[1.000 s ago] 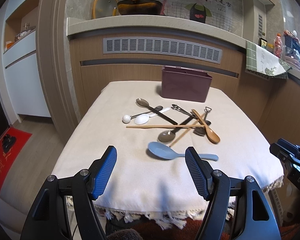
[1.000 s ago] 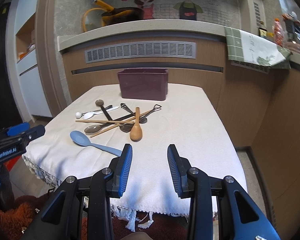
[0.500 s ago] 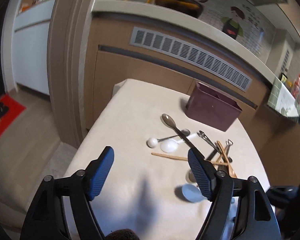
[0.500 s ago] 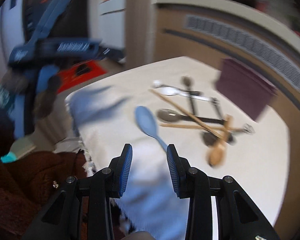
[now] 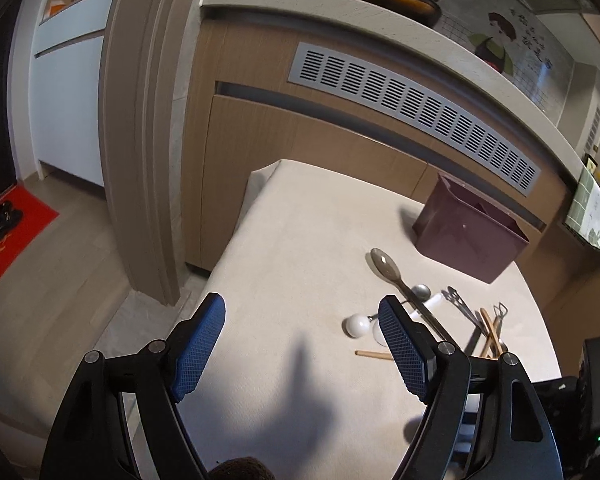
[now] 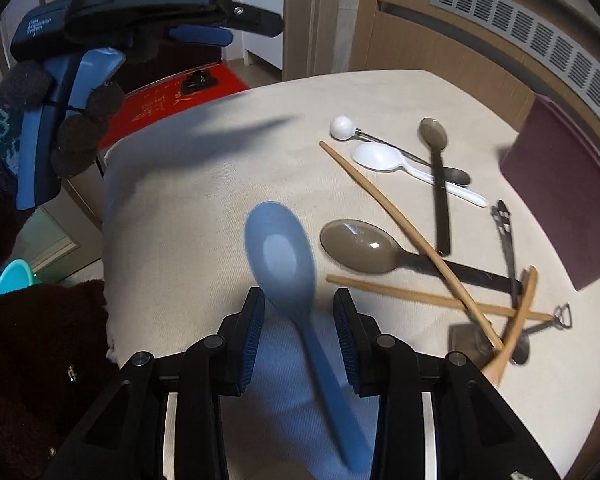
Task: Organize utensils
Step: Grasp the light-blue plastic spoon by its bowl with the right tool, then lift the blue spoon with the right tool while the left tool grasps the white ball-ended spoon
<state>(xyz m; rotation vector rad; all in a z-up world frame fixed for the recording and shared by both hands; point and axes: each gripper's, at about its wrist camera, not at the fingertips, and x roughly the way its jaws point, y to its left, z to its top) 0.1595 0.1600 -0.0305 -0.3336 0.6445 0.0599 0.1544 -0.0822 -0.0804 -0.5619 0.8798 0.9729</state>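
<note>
A blue plastic spoon [image 6: 287, 264] lies on the cloth-covered table [image 6: 179, 208], its handle running between the pads of my right gripper [image 6: 300, 316], which is open and straddles it without closing. Beyond lie a grey spoon [image 6: 364, 246], a white spoon [image 6: 380, 158], wooden chopsticks [image 6: 384, 204], a wooden spoon [image 6: 516, 332], black-handled spoons and small tongs. The maroon utensil holder [image 5: 470, 232] stands at the table's far right. My left gripper [image 5: 302, 346] is open and empty above the table's left part; it also shows in the right wrist view [image 6: 195, 34].
A wooden counter front with a vent grille [image 5: 412, 100] rises behind the table. A pillar [image 5: 143, 128] and floor with a red mat [image 5: 7, 236] lie left. A white ball-ended utensil [image 5: 356, 325] lies near the left gripper's right finger.
My right gripper has swung left and dropped over the blue spoon, whose handle now lies between its pads. My left gripper has lifted and moved left over the table.
</note>
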